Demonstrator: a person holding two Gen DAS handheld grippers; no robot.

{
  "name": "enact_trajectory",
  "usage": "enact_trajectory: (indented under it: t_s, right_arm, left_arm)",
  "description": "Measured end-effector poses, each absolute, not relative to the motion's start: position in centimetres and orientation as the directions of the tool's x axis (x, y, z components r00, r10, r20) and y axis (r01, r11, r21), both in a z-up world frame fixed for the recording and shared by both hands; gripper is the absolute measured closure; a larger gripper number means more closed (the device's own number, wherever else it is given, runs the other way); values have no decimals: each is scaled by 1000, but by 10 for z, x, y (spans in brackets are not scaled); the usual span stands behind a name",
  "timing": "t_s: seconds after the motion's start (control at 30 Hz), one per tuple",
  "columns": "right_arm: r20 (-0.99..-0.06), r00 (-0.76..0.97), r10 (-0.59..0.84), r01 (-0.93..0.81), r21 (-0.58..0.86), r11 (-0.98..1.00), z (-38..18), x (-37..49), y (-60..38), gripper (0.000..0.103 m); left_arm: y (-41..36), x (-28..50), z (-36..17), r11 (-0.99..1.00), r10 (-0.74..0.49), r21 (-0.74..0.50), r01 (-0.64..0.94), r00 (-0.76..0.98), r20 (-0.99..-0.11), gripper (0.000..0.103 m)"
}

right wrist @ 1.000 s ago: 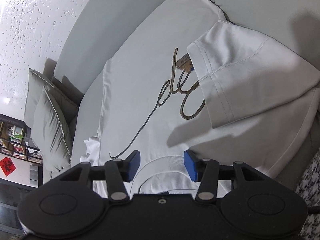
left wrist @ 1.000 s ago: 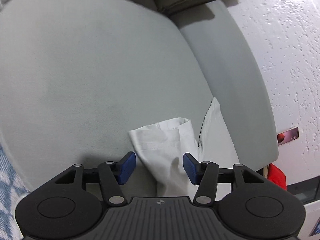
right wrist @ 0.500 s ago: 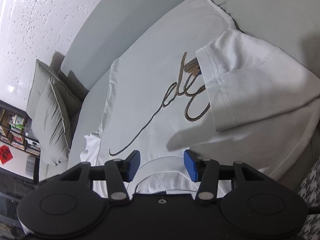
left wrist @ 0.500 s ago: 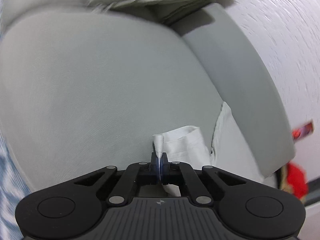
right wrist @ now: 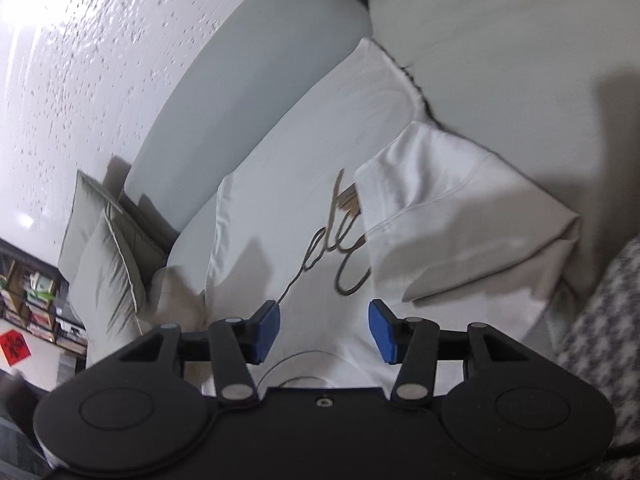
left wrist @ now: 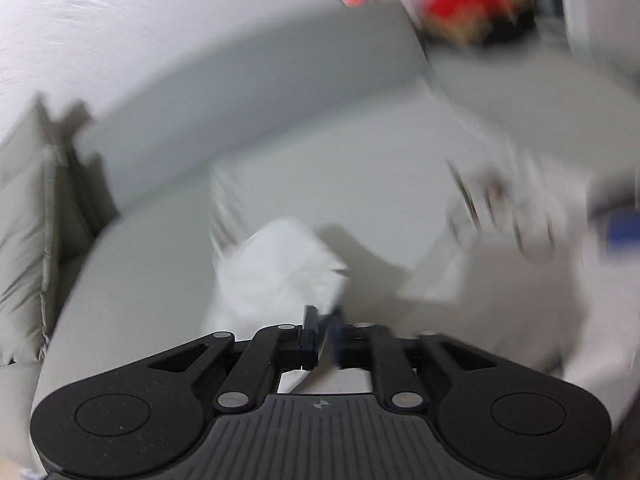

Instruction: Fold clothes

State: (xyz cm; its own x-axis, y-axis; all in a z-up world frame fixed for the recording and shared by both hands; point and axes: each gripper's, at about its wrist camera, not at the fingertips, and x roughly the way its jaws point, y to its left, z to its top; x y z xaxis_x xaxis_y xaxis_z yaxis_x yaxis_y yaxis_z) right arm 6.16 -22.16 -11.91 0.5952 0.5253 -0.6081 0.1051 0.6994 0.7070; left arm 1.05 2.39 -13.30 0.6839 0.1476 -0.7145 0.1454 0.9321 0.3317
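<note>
A white T-shirt (right wrist: 288,184) with a dark script print lies face up on the grey sofa seat (right wrist: 500,40). One sleeve (right wrist: 448,192) is folded in over the print. My right gripper (right wrist: 324,328) is open and empty, hovering over the chest near the collar. My left gripper (left wrist: 325,332) is shut on the other white sleeve (left wrist: 280,268) and holds it lifted; that view is blurred by motion. The right gripper's blue pad (left wrist: 622,232) shows at the far right of the left wrist view.
The sofa backrest (right wrist: 248,64) runs along a white textured wall (right wrist: 80,60). Grey cushions (right wrist: 104,264) sit at the sofa's far end, with bookshelves (right wrist: 28,304) beyond. A houndstooth fabric (right wrist: 600,320) lies at the right edge. Red items (left wrist: 460,0) sit past the sofa.
My left gripper closed on the sleeve and has swung round, lifting it toward the shirt body. The right gripper has drawn back slightly, still open.
</note>
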Motion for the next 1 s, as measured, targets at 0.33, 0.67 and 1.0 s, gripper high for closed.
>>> enact_trajectory:
  t_s: [0.33, 0.67, 1.0]
  right_arm:
    - [-594, 640, 488, 105, 696, 710, -106, 62, -250, 48]
    - [-815, 551, 181, 60, 255, 965, -128, 109, -221, 83]
    - [-848, 508, 147, 175, 269, 947, -118, 88, -254, 83]
  left_arm:
    - [162, -26, -67, 969, 26, -147, -197, 677, -736, 69]
    - [160, 28, -113, 993, 110, 79, -82, 489, -865, 88]
    - [153, -3, -88, 954, 290, 281, -102, 536, -793, 86]
